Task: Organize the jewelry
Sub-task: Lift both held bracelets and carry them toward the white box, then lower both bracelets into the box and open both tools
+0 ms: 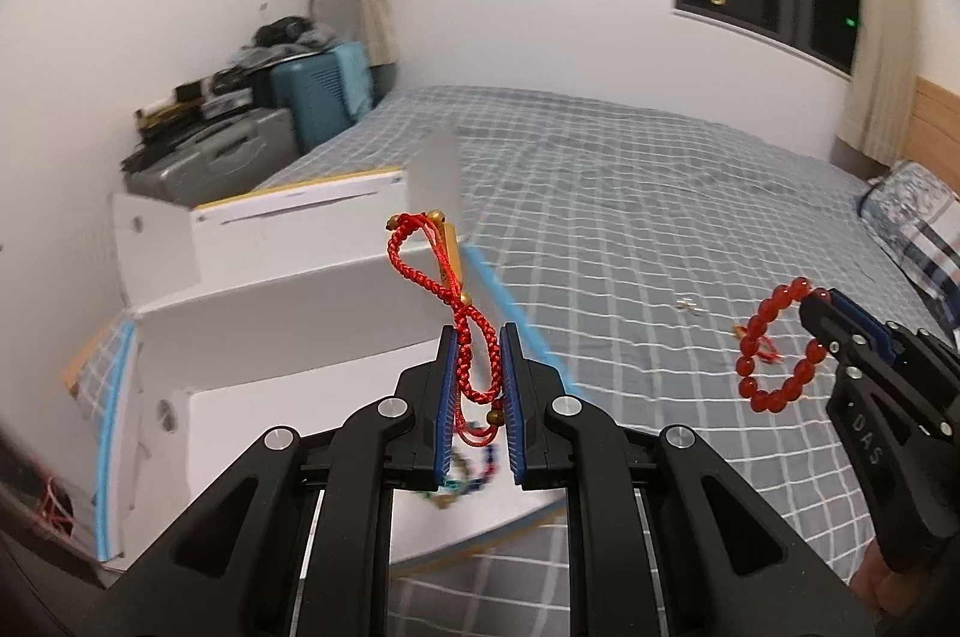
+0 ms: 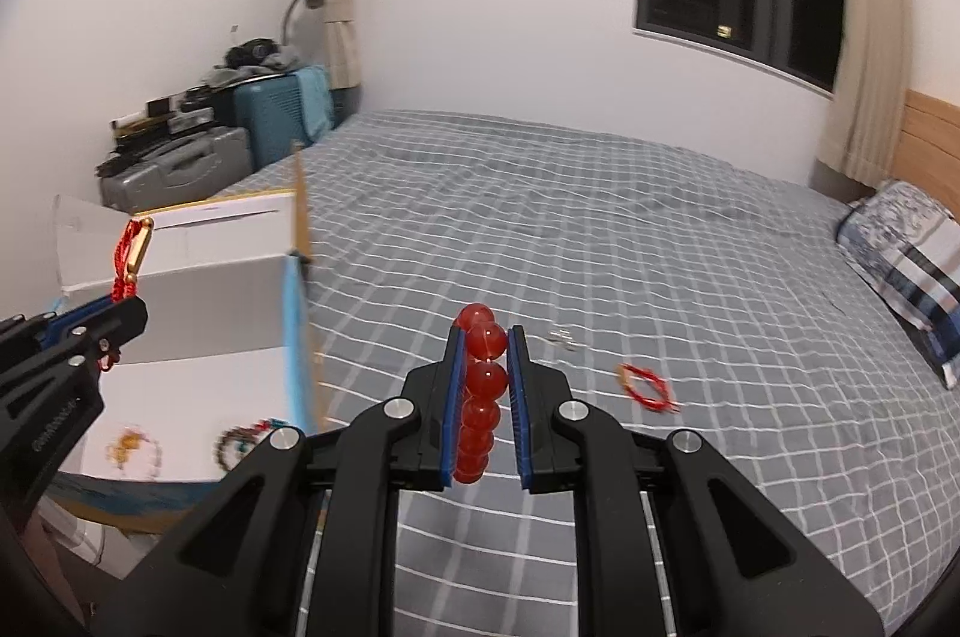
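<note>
Left hand-held gripper (image 1: 477,337) clamps a red cord bracelet (image 1: 447,277); right hand-held gripper (image 2: 486,337) clamps a red bead bracelet (image 2: 480,391). Some pieces lie in the white box (image 1: 300,313). Red cord loop (image 2: 647,388) remains on the bed (image 2: 600,229).

A bed (image 2: 600,247) with a grey, white-checked cover carries everything. On its left side sits an open white box (image 1: 288,313), its flaps raised. A small red cord bracelet (image 2: 647,388) lies loose on the cover, and just beyond it a tiny pale trinket (image 2: 564,338), too small to identify. A patterned pillow (image 2: 900,241) rests by the wooden headboard (image 2: 930,126).
</note>
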